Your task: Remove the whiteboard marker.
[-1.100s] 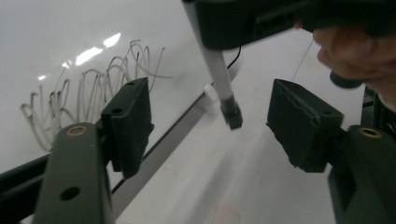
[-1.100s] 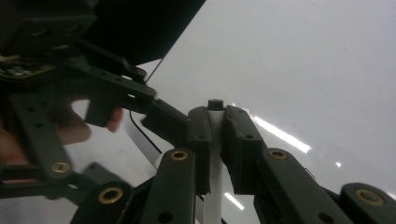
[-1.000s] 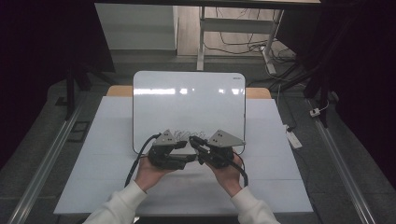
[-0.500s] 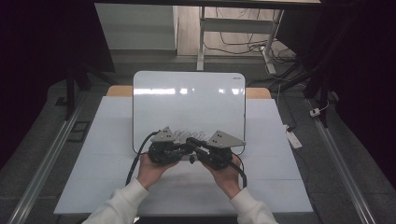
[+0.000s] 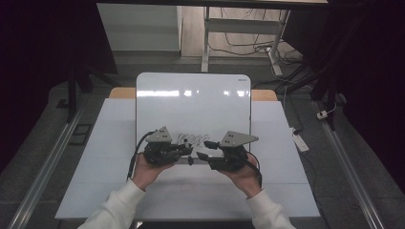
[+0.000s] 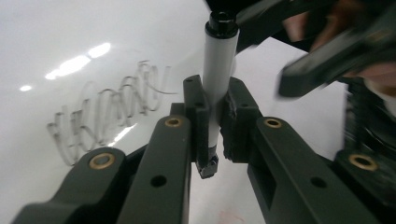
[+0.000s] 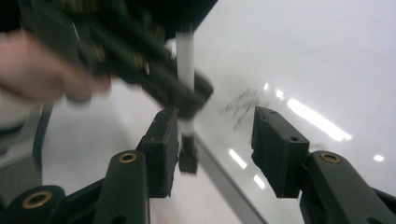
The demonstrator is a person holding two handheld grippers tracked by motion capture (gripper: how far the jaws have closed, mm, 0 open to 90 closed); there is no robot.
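A white marker (image 6: 219,60) with a black cap stands upright between the pads of my left gripper (image 6: 215,100), which is shut on it. Both grippers hover over the near edge of a whiteboard (image 5: 191,105), beside a grey scribble (image 5: 191,139). My left gripper (image 5: 187,151) points right and my right gripper (image 5: 204,149) points left, tips almost meeting. My right gripper (image 7: 217,133) has just been opening. The marker (image 7: 185,51) stands between its jaws, close to the left pad, and the right pad is well clear of it.
The whiteboard lies on a pale table (image 5: 114,143) with a wooden strip at its far edge. A white power strip (image 5: 298,140) and cables lie on the floor to the right. Metal rails run along both sides of the table.
The right gripper's jaws have spread apart off the marker. The left gripper's jaws have closed on it. The two grippers now stand slightly further apart.
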